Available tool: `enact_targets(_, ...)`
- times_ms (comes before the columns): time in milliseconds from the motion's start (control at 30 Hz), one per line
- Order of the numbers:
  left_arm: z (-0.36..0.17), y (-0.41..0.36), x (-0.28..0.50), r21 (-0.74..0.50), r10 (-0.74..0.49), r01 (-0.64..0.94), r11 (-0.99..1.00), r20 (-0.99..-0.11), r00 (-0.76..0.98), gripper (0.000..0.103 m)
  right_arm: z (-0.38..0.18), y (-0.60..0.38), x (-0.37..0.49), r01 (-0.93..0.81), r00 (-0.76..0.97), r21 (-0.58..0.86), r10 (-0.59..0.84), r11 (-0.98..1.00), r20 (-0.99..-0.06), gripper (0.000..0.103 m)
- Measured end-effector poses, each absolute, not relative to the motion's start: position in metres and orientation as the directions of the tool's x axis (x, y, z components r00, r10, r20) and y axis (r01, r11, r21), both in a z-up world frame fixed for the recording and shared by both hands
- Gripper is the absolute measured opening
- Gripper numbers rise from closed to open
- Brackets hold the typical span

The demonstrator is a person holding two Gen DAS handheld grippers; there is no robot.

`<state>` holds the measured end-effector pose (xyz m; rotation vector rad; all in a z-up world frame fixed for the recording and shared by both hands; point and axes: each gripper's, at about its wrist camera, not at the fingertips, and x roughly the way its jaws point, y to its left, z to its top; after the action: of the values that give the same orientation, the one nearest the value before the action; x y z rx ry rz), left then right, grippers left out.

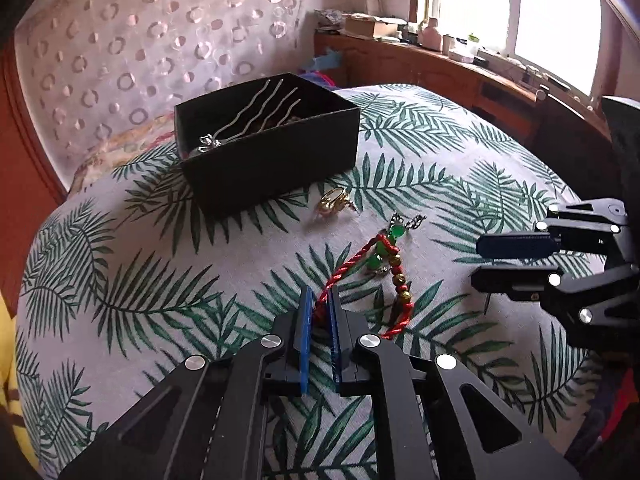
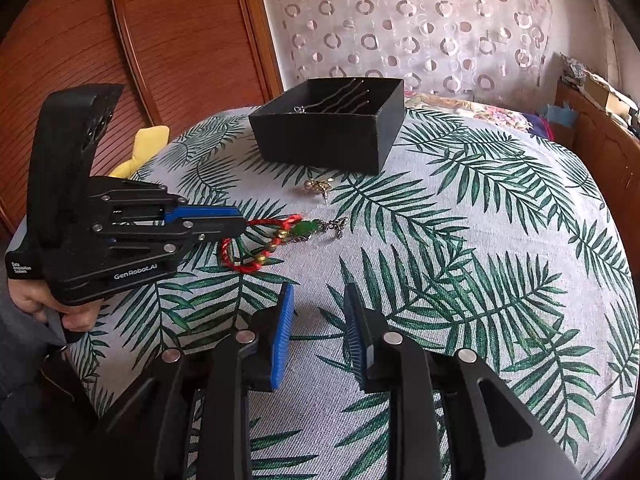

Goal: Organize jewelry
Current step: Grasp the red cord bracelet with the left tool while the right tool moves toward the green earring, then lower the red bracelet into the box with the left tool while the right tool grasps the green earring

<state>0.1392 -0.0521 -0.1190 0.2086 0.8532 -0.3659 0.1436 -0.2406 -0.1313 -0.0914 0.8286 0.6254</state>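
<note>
My left tool (image 1: 319,300) pinched on twisted red cord (image 1: 347,265) of beaded green pendant on leaf-print worktop (image 1: 160,248), right tool (image 2: 318,300) open, empty, matte black box (image 2: 332,136) behind, right view alone shows my hand (image 2: 44,304).

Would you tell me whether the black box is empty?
Not empty: the black box holds silver hairpins, their wavy prongs resting against its back wall.

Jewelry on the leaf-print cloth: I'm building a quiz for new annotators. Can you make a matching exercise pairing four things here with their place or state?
Things:
1. red cord bracelet
2. silver hairpin
3. gold ring
4. right gripper

Place or state:
A. inside the black box
B. open, holding nothing
C. on the cloth just in front of the box
D. pinched by the left gripper

Pairs: 1-D, 2-A, 3-C, 4-B
</note>
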Motion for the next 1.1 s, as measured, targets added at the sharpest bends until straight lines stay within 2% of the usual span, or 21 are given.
enact_targets(533,-0.084,-0.011,0.121,-0.041,-0.251,0.304,0.952,-0.675,0.694,0.006,-0.112,-0.228,0.162,-0.579,0.522,0.104,0.466,0.809,-0.715,0.028)
enact_targets(1100,-0.066,0.005,0.108,-0.075,-0.271,0.288,0.955,-0.622,0.735,0.006,-0.123,-0.216,0.176,-0.615,0.488,0.065,0.444,0.786,-0.751,0.028)
